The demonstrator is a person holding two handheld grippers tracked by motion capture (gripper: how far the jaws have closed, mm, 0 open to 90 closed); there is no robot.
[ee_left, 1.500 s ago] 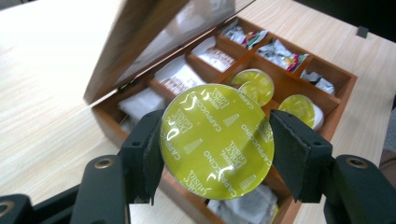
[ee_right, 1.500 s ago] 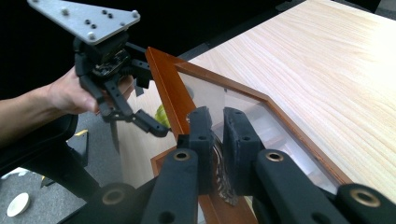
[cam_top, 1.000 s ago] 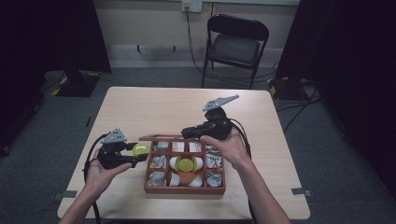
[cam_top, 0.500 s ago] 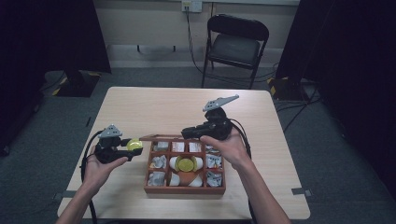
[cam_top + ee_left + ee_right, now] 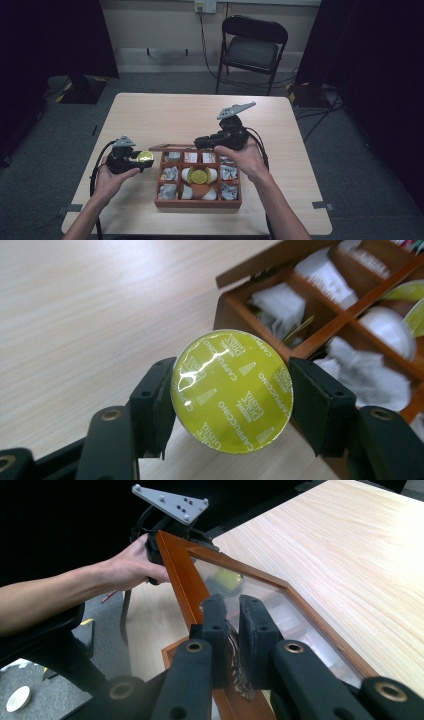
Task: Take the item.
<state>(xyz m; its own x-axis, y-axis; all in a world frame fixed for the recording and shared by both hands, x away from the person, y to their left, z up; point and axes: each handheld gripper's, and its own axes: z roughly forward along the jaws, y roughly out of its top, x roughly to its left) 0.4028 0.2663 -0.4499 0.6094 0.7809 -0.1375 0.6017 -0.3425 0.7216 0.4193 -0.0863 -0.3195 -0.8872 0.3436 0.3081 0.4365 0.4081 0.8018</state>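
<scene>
On the tabletop (image 5: 165,115) sits a wooden box (image 5: 197,201), its glass lid (image 5: 280,605) clamped in the right gripper's (image 5: 231,611) fingers. The left gripper's (image 5: 231,395) fingers pinch a yellow capsule (image 5: 232,390) just left of the box.

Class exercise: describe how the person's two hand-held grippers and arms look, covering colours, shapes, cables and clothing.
Both the left gripper and the right gripper are black, with blocky fingers and brass-coloured pivot pins. Each has a grey three-cornered plate with holes on top and trails a black cable. The forearms are bare, with no sleeves in view.
</scene>
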